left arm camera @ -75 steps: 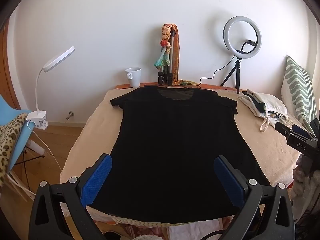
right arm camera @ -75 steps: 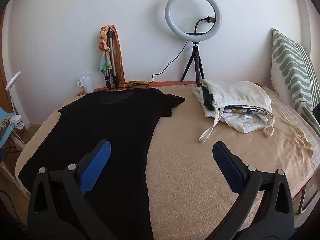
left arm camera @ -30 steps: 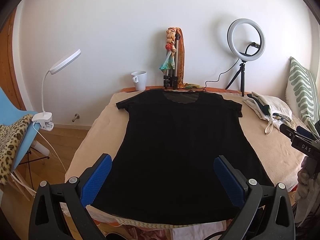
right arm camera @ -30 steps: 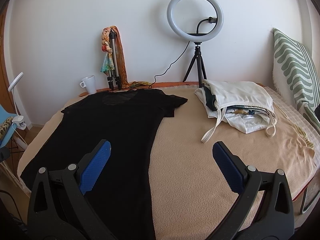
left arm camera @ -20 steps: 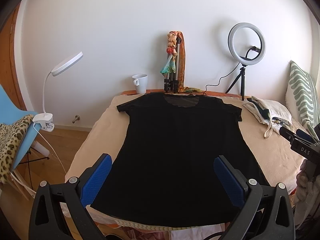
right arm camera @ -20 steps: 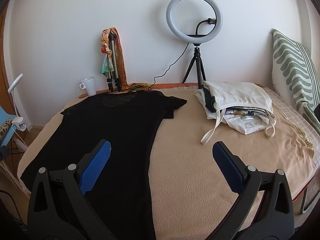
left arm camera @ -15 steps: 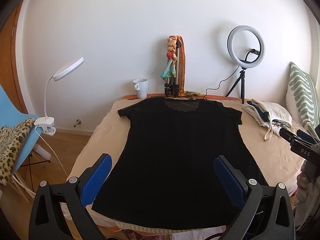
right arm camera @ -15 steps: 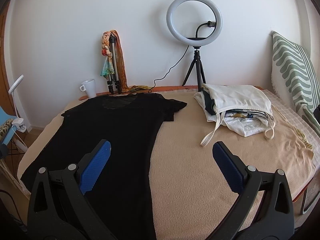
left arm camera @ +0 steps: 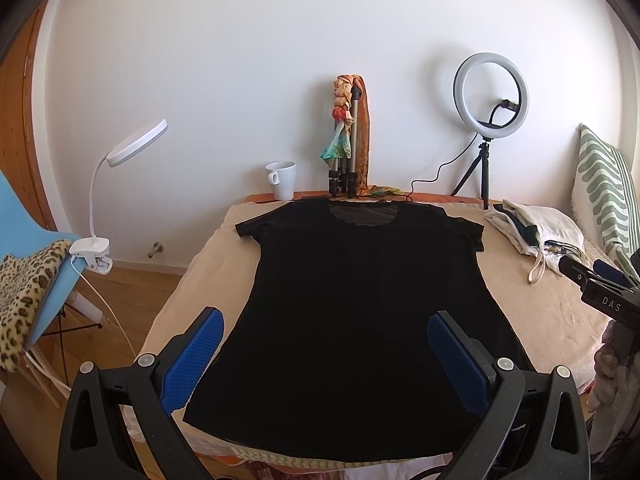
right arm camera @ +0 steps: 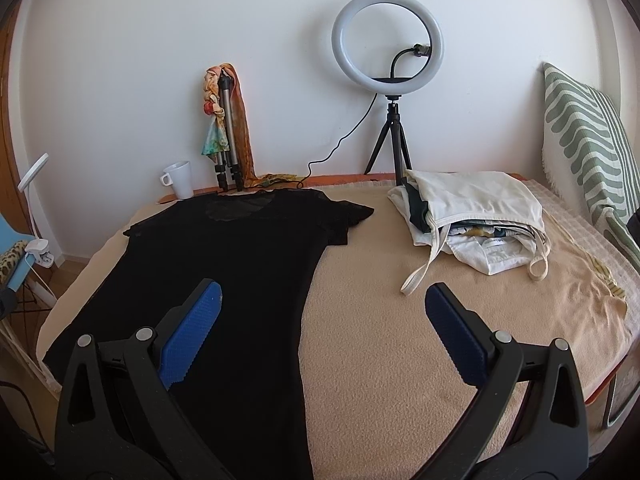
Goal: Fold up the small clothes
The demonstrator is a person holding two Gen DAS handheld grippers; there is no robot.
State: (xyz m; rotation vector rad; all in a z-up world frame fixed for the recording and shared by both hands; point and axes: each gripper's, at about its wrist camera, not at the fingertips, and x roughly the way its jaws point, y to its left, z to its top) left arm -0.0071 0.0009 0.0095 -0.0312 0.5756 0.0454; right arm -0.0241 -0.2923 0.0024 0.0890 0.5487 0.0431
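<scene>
A black short-sleeved T-shirt (left arm camera: pixel 360 300) lies flat and spread out on the beige blanket (left arm camera: pixel 560 312), neckline toward the wall. It also shows in the right wrist view (right arm camera: pixel 224 280). My left gripper (left arm camera: pixel 326 344) is open and empty, held above the shirt's hem end. My right gripper (right arm camera: pixel 322 316) is open and empty, above the shirt's right side edge and the bare blanket (right arm camera: pixel 380 340). The right gripper's body shows at the right edge of the left wrist view (left arm camera: pixel 600 292).
A pile of light clothes (right arm camera: pixel 472 216) lies at the back right. A ring light on a tripod (right arm camera: pixel 388 52), a folded tripod with a scarf (right arm camera: pixel 226 128) and a white mug (right arm camera: pixel 178 178) stand along the wall. A striped pillow (right arm camera: pixel 588 148) is right; a clip lamp (left arm camera: pixel 120 184) and blue chair (left arm camera: pixel 36 264) are left.
Both grippers have drawn back and risen a little, so the shirt and bed look slightly farther and lower. Both stayed open. The shirt has not moved.
</scene>
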